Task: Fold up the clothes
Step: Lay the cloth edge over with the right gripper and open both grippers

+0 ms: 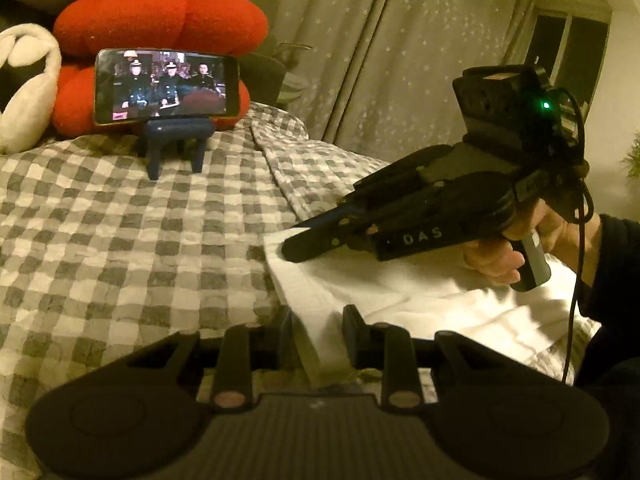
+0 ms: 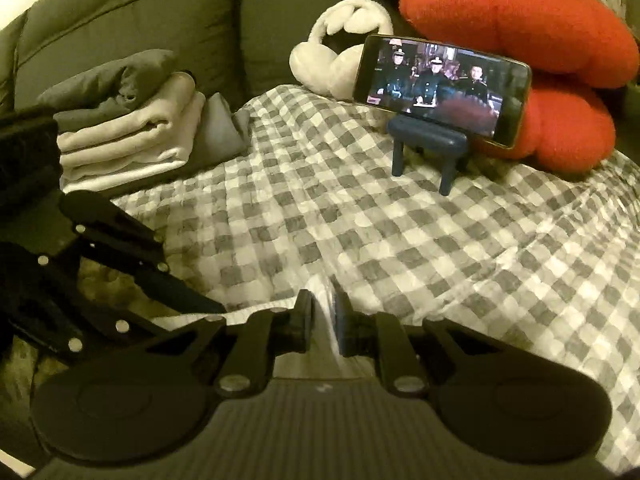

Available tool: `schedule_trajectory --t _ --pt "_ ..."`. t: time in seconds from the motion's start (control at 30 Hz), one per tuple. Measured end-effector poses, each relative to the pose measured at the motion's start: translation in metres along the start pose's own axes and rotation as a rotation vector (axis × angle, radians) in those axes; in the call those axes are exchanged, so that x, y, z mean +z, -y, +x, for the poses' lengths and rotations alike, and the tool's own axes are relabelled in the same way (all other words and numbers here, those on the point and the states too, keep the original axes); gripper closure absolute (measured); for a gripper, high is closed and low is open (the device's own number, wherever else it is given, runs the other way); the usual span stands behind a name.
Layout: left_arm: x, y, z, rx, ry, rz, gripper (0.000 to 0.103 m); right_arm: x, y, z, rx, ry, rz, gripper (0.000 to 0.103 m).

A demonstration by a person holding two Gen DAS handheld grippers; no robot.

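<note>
Both tongs, left gripper (image 1: 316, 326) and right gripper (image 2: 323, 322), apparently pinching white garment (image 1: 400, 292) edge on checkered bedspread (image 1: 120, 220).

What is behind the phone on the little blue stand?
Behind the phone is a puffy red cushion. The phone covers the cushion's middle, so that part is hidden. The blue stand holds it up.

A phone (image 2: 442, 86) playing video rests in landscape on a small blue stand (image 2: 428, 148) atop the checked bedspread (image 2: 360, 232). Directly behind the phone: a red cushion (image 2: 540, 32). Beside the phone: a white plush item (image 2: 340, 56), possibly a toy.
</note>
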State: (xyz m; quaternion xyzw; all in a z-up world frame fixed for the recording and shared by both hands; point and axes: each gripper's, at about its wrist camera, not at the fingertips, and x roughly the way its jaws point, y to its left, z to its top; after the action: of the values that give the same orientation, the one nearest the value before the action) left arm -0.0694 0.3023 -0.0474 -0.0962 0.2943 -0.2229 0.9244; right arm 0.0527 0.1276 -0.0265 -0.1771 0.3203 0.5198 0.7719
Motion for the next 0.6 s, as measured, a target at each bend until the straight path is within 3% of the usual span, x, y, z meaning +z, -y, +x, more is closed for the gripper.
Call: schedule_trajectory --t 0.23,0.33,0.37,0.47,0.6 --pt "0.004 -0.001 -0.014 -0.037 0.052 -0.021 0.076 0.001 -0.001 -0.002 -0.046 0.003 0.025 0.088" --pt "-0.004 0.008 0.005 0.046 -0.023 0.045 0.074 0.001 -0.002 0.001 -0.074 -0.013 0.024 0.088" --pt "-0.005 0.009 0.008 0.050 -0.032 0.043 0.071 0.000 -0.001 0.001 -0.095 -0.011 0.027 0.082" --pt "-0.004 0.005 0.000 0.020 0.003 0.006 0.072 0.003 0.000 -0.015 -0.125 0.039 0.045 0.073" --pt "-0.001 -0.005 -0.009 -0.011 0.055 -0.071 0.072 -0.003 -0.002 -0.055 -0.143 0.090 0.035 0.073"
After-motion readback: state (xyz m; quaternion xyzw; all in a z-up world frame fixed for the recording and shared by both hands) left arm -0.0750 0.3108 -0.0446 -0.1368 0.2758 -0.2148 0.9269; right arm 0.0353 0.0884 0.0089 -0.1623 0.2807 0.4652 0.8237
